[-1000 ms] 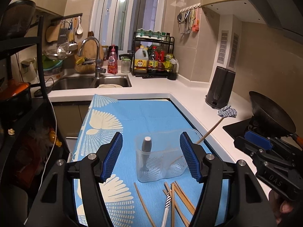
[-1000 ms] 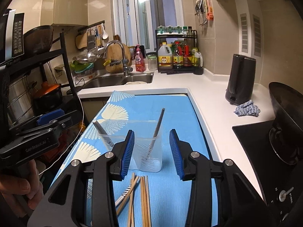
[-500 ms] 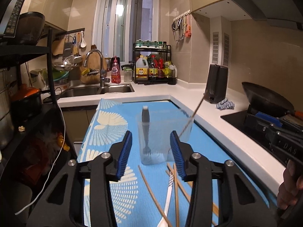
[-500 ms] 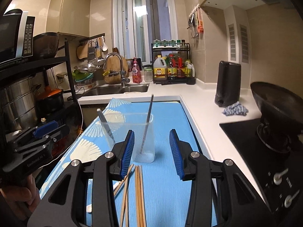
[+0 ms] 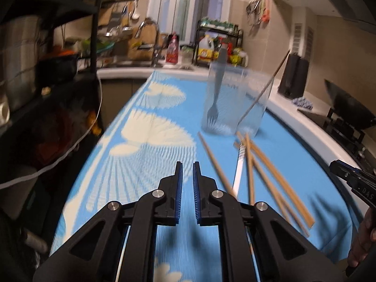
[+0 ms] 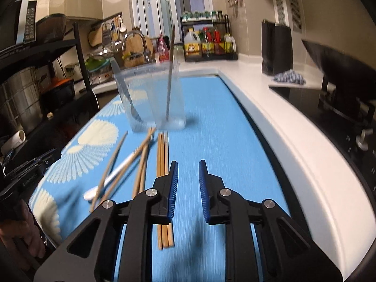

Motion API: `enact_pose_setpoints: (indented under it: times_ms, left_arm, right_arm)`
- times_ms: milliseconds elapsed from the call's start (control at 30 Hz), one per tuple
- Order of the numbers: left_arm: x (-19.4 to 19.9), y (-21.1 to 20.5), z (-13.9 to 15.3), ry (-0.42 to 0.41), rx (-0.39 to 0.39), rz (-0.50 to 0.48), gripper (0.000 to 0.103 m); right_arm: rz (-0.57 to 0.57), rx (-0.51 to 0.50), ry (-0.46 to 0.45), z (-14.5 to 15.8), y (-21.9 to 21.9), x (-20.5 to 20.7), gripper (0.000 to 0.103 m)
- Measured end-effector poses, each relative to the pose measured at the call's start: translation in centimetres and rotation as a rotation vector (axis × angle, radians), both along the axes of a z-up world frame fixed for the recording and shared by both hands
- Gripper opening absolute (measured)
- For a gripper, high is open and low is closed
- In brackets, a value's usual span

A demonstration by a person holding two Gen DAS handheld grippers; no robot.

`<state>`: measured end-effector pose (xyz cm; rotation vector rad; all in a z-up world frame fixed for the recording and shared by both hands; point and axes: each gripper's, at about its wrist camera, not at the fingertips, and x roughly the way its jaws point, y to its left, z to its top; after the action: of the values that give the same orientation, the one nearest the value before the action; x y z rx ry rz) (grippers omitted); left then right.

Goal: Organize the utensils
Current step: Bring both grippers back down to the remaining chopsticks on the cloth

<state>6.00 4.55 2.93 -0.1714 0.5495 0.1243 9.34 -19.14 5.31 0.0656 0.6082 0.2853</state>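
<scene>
Wooden chopsticks [image 6: 162, 164]: light, stiff, slick; lay loose on blue mat [image 6: 211, 117], centre-left of right view, before clear cup [image 6: 152, 98]. You should pinch mid-shaft. Left gripper [image 5: 186, 171] was clenched, empty. Right gripper [image 6: 188, 171] had just been closing, nothing between jaws.

Dim warm indoor light, brightest at window [image 5: 185, 4]. Both views motion-blurred; clear container [image 5: 235, 101] and blue mat [image 6: 211, 122] smeared. Heavy fisheye bending, dark vignette at corners. Soft shadows under gripper frames.
</scene>
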Motion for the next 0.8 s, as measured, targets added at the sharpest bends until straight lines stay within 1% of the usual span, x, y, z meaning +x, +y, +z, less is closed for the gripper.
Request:
enact_pose_setpoints:
  times_ms: [100, 167, 233, 300, 467, 600, 700, 800]
  left_arm:
    - [0.0, -1.2, -1.6, 0.043, -0.006, -0.048, 0.009]
    - [0.2, -2.2, -1.9, 0.041, -0.003, -0.095, 0.009]
    - [0.3, -2.8, -2.0, 0.037, -0.001, -0.119, 0.009]
    - [0.5, -3.1, -2.2, 0.042, -0.015, -0.138, 0.009]
    - [0.6, -3.2, -2.8, 0.053, -0.028, -0.144, 0.009]
    - [0.6, -3.2, -2.7, 0.040, -0.034, -0.148, 0.009]
    - [0.8, -3.7, -2.7, 0.042, -0.047, -0.173, 0.009]
    - [1.2, -4.8, -2.8, 0.050, -0.038, -0.200, 0.010]
  right_arm:
    - [0.015, -0.008, 0.040, -1.7, 0.3, -0.3, 0.018]
    - [0.030, -0.009, 0.063, -2.6, 0.5, -0.4, 0.018]
    - [0.040, -0.008, 0.082, -3.2, 0.8, -0.3, 0.018]
    - [0.052, -0.012, 0.091, -3.7, 1.0, -0.2, 0.018]
    - [0.067, -0.025, 0.108, -4.3, 1.5, 0.0, 0.019]
    - [0.082, -0.037, 0.124, -4.7, 1.9, 0.1, 0.019]
    - [0.082, -0.055, 0.130, -5.1, 2.1, 0.0, 0.019]
    - [0.089, -0.049, 0.136, -5.1, 2.0, 0.0, 0.019]
